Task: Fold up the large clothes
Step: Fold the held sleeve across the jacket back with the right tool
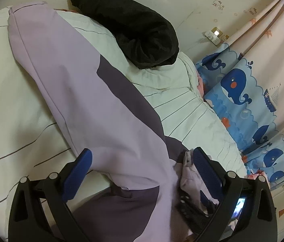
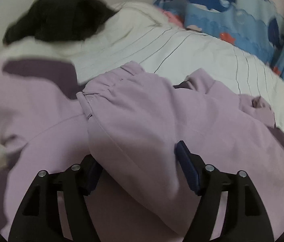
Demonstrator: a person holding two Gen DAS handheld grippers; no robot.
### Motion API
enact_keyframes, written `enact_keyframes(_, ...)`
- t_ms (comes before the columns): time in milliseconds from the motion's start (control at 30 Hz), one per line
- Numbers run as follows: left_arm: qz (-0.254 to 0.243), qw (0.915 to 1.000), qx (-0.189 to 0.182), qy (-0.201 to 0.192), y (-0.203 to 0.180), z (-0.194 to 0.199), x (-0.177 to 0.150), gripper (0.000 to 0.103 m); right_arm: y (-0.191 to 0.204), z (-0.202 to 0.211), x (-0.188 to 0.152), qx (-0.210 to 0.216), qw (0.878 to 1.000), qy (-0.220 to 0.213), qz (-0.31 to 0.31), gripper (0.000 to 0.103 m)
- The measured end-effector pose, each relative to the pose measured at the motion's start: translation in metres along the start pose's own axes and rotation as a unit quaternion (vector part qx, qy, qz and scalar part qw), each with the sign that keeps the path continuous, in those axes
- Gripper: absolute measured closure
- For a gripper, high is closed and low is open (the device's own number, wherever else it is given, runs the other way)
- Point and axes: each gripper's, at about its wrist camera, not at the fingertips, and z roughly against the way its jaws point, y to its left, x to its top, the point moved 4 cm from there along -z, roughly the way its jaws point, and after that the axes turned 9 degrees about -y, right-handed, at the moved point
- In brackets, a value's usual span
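While lilac jacket (image 1: 81,92) lies spread across striped bedsheet (image 1: 6,104), fold only partly done: sleeve (image 2: 133,111) laid over body, hem side bunched, not squared; black garment (image 1: 133,30) untouched near wall, beside whale-print pillow (image 1: 240,92); left gripper (image 1: 142,161) jaws apart, straddling fabric, no pinch; right gripper (image 2: 137,161) jaws apart over sleeve, pads not pressing; remaining, likely: other sleeve, halving, black piece

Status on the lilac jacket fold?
Done: a sleeve looks laid across the lilac jacket on the bed. In hand: nothing gripped; the right hand-held gripper stands open over the folded part, and the left hand-held gripper is open astride the fabric. Left: the jacket is still long and bunched; the black garment looks untouched.
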Motion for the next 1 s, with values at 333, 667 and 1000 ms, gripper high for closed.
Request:
enact_keyframes(333, 0.014, 0.9999, -0.003, 0.002, 0.002, 0.002, 0.002, 0.007, 0.02, 0.03, -0.022, 0.124, 0.992, 0.01, -0.033, 0.048)
enact_keyframes(667, -0.04, 0.9988, -0.03, -0.004, -0.019, 0.007, -0.005, 0.007, 0.0, 0.092, -0.025, 0.163, 0.984, 0.024, -0.07, 0.008)
enact_keyframes(1000, -0.173, 0.9679, -0.176, 0.045, -0.134, -0.013, -0.054, 0.007, -0.261, 0.165, -0.067, -0.008, 0.906, -0.122, -0.404, 0.007)
